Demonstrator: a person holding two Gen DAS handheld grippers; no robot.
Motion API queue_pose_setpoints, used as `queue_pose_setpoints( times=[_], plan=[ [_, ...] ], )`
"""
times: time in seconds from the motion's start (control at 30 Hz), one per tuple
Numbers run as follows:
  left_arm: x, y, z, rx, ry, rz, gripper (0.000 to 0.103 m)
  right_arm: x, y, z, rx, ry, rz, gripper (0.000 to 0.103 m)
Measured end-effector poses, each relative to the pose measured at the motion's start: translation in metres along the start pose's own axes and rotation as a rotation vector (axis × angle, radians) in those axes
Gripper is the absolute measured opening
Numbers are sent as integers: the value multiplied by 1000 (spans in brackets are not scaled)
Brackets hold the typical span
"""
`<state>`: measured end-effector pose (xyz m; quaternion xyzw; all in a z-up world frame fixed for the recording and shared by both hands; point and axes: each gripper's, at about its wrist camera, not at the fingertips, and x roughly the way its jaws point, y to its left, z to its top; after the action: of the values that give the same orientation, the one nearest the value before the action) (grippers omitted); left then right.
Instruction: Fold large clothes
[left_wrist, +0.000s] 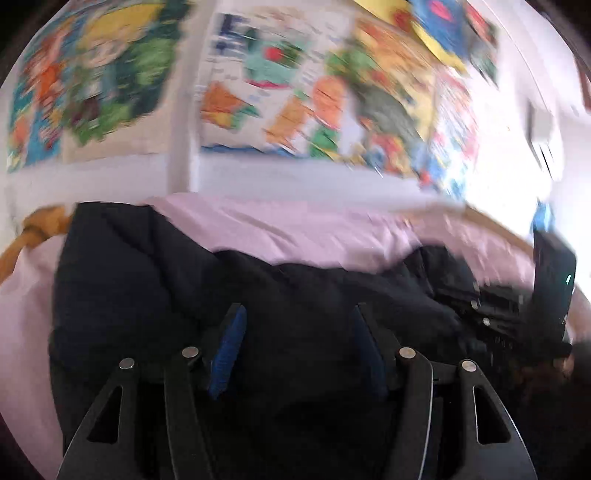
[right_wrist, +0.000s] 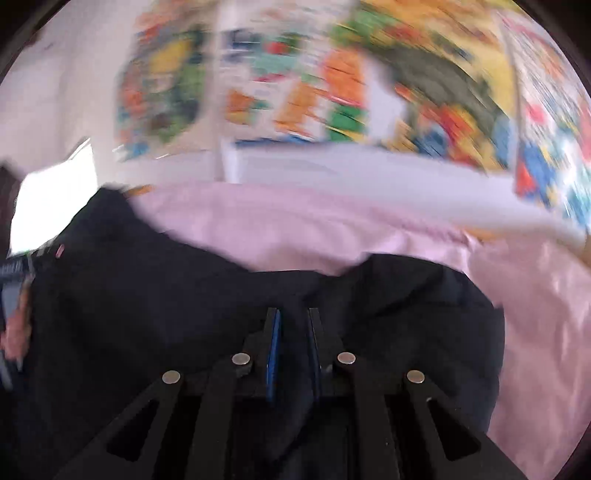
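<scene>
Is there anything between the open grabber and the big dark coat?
Nothing visible. The left hand-held gripper is open, and only the dark coat shows between its fingers, spread on the pink sheet. The right hand-held gripper is nearly closed over the same coat; the blur hides whether it grips.

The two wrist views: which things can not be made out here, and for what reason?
- Posters on the wall: motion blur in both views, no text readable.
- Dark garment on the pink sheet: its type and full outline, cut off by the lower edge and the linkages.
- Right gripper: whether cloth lies in the narrow gap, dark on dark.
- Object at the left wrist view's right edge: blurred, cropped.
</scene>
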<state>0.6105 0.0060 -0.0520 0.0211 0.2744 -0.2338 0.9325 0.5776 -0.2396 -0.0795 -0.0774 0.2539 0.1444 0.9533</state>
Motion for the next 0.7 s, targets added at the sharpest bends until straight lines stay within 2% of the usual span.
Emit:
queue_pose_setpoints(
  times=[0.1,0.27,0.43,0.53,0.63,0.67,0.7],
  plan=[
    [14,-17,-9,129,73,94,54,2,17,-9,-99,10,-19,14],
    [33,-20,-19,198,134,149,56,19,26,-20,-146,46,-29,14],
    [55,-9,-30,201,170,145,56,44,32,-29,-169,84,-23,14],
    [46,-8,-30,190,151,127,56,44,28,-28,-139,94,2,14],
    [35,-13,-27,196,123,137,67,32,19,-23,-91,65,37,17],
    [31,-17,-27,205,116,159,77,28,18,-22,-84,64,37,21],
    [30,-20,-27,210,116,184,92,26,17,-20,-81,69,25,29]
  ],
)
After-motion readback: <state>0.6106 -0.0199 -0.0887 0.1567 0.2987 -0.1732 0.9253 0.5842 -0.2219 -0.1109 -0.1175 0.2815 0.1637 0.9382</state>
